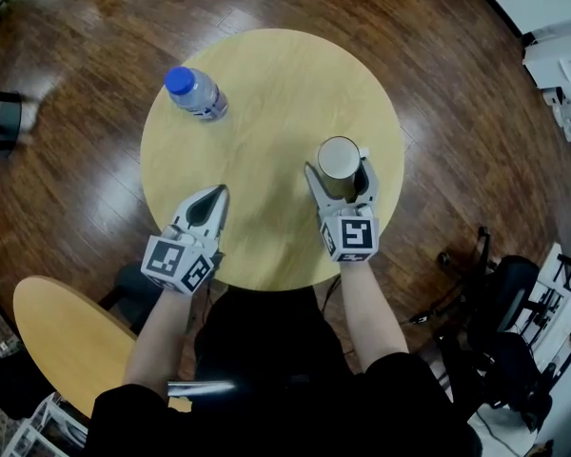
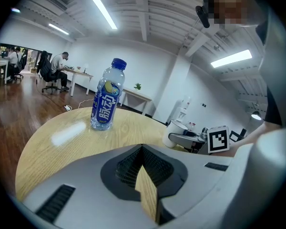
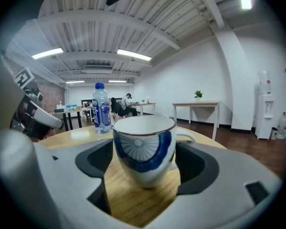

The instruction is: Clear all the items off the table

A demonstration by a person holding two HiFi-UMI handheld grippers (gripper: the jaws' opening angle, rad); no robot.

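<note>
A round wooden table point(image 1: 266, 74) carries two items. A clear water bottle point(image 1: 195, 91) with a blue cap and label stands upright at its far left, also seen as the bottle point(image 2: 106, 97) in the left gripper view. At the right stands a white cup point(image 1: 340, 160) with a blue pattern, resting on the tabletop. My right gripper point(image 1: 339, 167) has one jaw on each side of the cup point(image 3: 144, 147), both pressing on its wall. My left gripper point(image 1: 216, 194) hovers over the near left part of the table, shut and empty, with the bottle well beyond its tips.
A smaller round wooden top point(image 1: 62, 331) sits low at the near left. Black chair legs and cables point(image 1: 500, 317) stand at the right, white furniture point(image 1: 552, 27) at the far right. Dark wooden floor surrounds the table. A person sits at a distant desk point(image 2: 62, 70).
</note>
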